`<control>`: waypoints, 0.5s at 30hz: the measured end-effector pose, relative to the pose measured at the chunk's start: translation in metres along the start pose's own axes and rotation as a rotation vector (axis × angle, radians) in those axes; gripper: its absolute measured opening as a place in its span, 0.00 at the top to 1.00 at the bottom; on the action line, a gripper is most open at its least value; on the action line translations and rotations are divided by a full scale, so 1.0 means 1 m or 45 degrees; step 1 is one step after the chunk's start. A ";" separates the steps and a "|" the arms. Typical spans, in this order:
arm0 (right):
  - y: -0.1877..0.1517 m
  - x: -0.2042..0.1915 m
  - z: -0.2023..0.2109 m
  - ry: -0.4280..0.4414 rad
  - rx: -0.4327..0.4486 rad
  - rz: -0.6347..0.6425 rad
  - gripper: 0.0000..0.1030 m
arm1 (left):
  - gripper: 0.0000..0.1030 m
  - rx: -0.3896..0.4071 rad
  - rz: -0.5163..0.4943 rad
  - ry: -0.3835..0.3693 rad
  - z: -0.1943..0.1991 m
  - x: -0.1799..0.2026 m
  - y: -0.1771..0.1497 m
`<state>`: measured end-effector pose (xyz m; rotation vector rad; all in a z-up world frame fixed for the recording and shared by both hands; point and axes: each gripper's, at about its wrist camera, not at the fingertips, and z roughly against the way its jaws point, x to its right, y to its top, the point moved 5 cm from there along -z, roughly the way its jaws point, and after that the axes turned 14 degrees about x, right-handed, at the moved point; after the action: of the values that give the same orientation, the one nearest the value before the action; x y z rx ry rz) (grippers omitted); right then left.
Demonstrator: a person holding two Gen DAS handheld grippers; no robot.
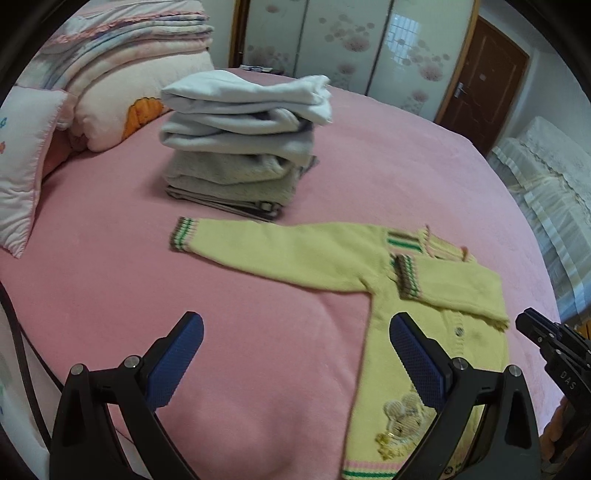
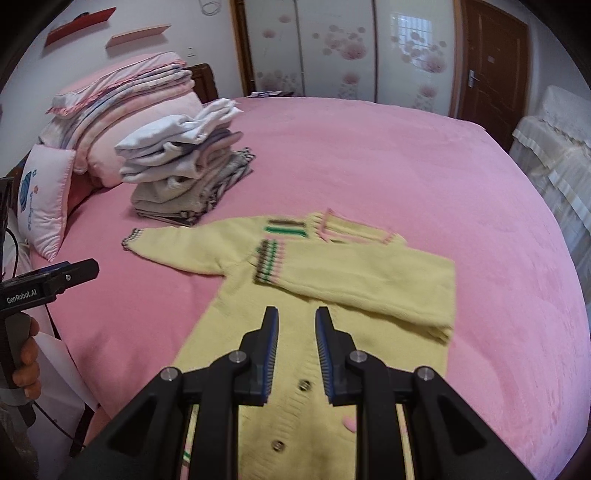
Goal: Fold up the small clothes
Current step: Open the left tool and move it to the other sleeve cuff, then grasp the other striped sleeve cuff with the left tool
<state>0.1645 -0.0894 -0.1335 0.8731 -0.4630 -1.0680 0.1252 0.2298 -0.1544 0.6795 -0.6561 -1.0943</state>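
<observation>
Left hand-held gripper (image 1: 295,354) tilted down, spread wide, empty, above yellow cardigan (image 1: 436,295); right hand-held gripper (image 2: 295,325) narrowly parted, empty.

a: room? 
b: bedroom. bed (image 2: 406,155) under a pink cover, folded quilts (image 2: 122,96) and a pillow (image 2: 44,199) at its head. 
a: behind it? 
b: floral sliding wardrobe (image 2: 332,48), brown door (image 2: 491,66), lace-covered furniture (image 2: 554,147) on the right, wall shelves (image 2: 136,35) top left. daylight.

A cardigan (image 2: 325,280) lies flat on the bed (image 2: 443,177), 1 sleeve folded across its chest. Behind it to the left sits a stack of folded clothes (image 2: 181,173), with pillows (image 2: 110,122) beyond.
</observation>
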 end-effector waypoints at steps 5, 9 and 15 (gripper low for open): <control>0.027 -0.034 -0.030 0.061 0.017 0.013 0.80 | 0.03 0.009 0.049 0.043 -0.023 -0.029 0.016; 0.036 -0.060 -0.064 0.096 0.014 0.026 0.80 | 0.04 -0.001 0.143 0.092 -0.052 -0.059 0.018; 0.031 -0.095 -0.116 0.140 -0.028 0.060 0.80 | 0.14 -0.067 0.426 0.007 -0.109 -0.100 0.004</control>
<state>0.2226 0.0477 -0.1707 0.8924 -0.3774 -0.9753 0.1790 0.3429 -0.2336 0.5051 -0.7055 -0.7968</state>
